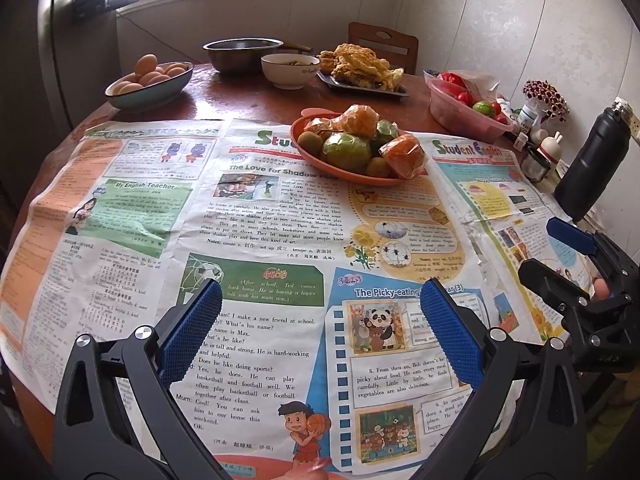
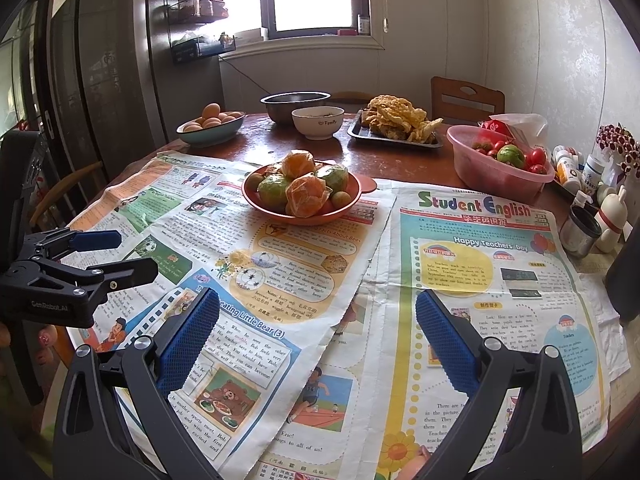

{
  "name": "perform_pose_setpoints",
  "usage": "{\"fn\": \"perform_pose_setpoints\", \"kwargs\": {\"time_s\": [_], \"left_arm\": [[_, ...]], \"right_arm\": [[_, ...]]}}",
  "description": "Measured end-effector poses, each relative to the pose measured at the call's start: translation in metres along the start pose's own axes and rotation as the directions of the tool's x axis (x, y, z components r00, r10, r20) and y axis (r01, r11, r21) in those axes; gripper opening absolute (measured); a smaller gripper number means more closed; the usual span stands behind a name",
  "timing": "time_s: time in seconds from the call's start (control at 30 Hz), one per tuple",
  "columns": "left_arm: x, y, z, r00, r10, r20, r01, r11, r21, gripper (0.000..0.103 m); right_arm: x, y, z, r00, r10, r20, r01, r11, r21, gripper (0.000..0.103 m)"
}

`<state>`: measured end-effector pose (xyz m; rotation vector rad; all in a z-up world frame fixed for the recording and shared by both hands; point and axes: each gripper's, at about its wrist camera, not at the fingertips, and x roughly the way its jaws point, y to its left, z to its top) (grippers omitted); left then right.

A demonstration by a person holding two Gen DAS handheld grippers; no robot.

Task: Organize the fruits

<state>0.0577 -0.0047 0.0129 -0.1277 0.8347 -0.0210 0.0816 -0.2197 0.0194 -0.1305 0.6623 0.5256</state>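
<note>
Both claws stand wide apart and hold nothing: the left gripper [image 1: 322, 300] and the right gripper [image 2: 318, 308] hover side by side above the newspapers [image 2: 472, 264] spread over the wooden table [image 2: 384, 152]. The fruit sits well ahead of them, heaped in an orange bowl [image 2: 304, 216] on the newspapers near the table's middle: wrapped oranges [image 2: 306, 196], green fruits [image 2: 274, 190] and small brownish-green ones. Behind it are a bowl of eggs [image 2: 210, 128], a white bowl [image 2: 318, 122], a tray of fried food [image 2: 394, 134] and a pink basin [image 2: 496, 168] of tomatoes.
</note>
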Motion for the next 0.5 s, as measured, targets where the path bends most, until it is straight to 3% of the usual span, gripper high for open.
{"fn": "perform_pose_setpoints", "kwargs": {"time_s": [0.27,0.37,0.5], "left_arm": [[-0.006,0.003,0.004,0.998,0.039,0.048,-0.037,0.999,-0.033,0.093],[0.003,0.016,0.012,0.998,0.059,-0.008,-0.059,0.997,-0.047,0.093],[0.024,0.062,0.035,0.984,0.169,-0.064,-0.173,0.983,-0.064,0.093]], "right_arm": [[0.004,-0.008,0.001,1.000,-0.015,-0.013,0.015,1.000,0.020,0.098],[0.011,-0.026,0.008,0.999,-0.034,-0.028,0.035,0.998,0.048,0.098],[0.041,-0.079,0.027,0.986,-0.119,-0.115,0.127,0.990,0.067,0.098]]}}
